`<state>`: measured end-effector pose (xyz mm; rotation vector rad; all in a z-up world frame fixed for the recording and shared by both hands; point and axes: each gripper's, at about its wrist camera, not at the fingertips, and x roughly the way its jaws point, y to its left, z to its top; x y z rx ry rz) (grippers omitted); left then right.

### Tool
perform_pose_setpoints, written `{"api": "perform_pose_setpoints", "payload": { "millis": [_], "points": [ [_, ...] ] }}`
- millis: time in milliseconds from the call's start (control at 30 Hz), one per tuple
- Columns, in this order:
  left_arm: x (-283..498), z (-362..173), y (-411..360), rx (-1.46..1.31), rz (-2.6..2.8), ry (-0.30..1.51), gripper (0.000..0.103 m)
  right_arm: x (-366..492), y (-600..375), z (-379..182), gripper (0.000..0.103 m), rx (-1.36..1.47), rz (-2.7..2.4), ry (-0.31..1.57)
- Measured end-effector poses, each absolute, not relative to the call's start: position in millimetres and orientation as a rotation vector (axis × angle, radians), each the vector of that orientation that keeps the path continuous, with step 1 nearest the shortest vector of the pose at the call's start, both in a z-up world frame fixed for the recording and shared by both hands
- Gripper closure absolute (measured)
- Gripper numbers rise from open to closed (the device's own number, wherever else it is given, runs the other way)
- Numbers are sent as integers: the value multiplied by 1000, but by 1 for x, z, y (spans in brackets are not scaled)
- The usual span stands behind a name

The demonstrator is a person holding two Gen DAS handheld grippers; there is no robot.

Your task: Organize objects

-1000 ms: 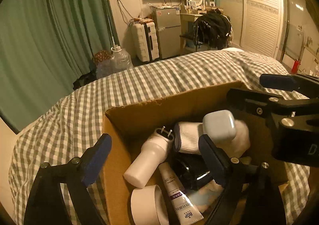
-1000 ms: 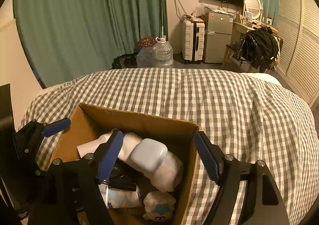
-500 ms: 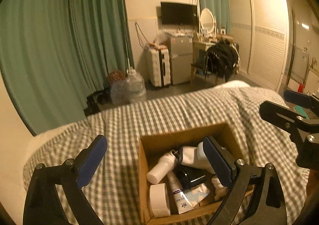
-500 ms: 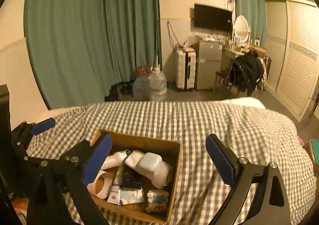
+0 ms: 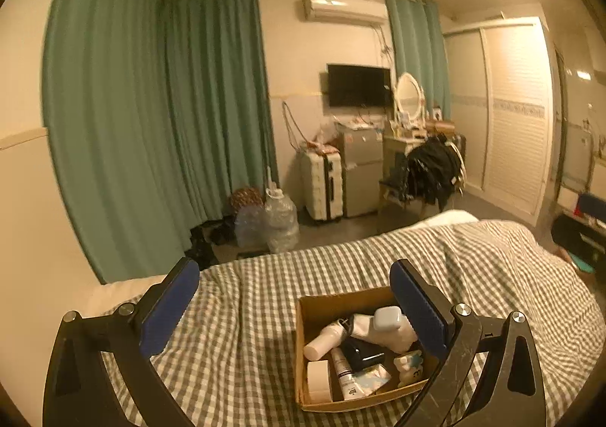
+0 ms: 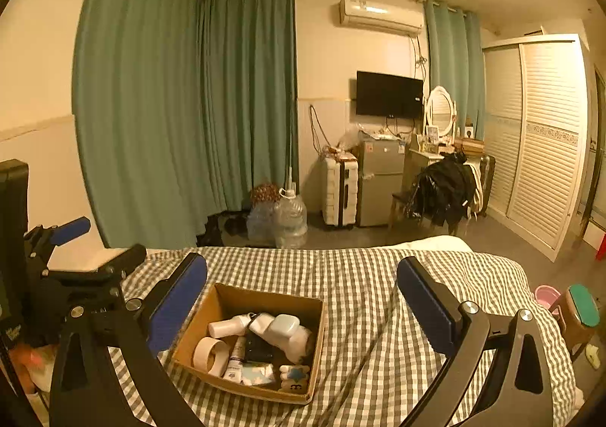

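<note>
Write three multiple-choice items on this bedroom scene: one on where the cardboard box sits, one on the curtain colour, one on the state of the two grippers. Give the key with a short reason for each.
1. Where does the cardboard box sit?
A. On the floor by the suitcase
B. On the checked bedspread
C. On the dressing table

2. What colour are the curtains?
A. Green
B. Red
C. White

3. How do the left gripper and the right gripper stand?
A. Both shut on the box
B. One holds a bottle
C. Both open, holding nothing

Key:
1. B, since the checked bedspread shows on every side of the box.
2. A, since the long drapes along the walls are green.
3. C, since in each wrist view the blue pads stand wide apart with nothing pressed between them; the jaws have just been opening.
</note>
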<state>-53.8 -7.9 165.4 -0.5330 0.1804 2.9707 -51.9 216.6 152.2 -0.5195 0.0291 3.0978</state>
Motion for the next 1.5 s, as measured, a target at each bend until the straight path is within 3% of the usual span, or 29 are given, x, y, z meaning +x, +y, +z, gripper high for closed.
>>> {"api": "perform_pose_setpoints", "payload": {
  "millis": [367, 800, 1500],
  "points": [
    [-10, 134, -39, -463, 3098, -12, 0, -26, 221, 116, 2, -415, 3090, 81],
    [-12, 61, -32, -512, 3093, 49, 0, -57, 212, 23, 2, -587, 3058, -8],
    [-8, 59, -27, -535, 3093, 99, 0, -55, 202, 16, 2, -588, 3053, -79]
  ]
}}
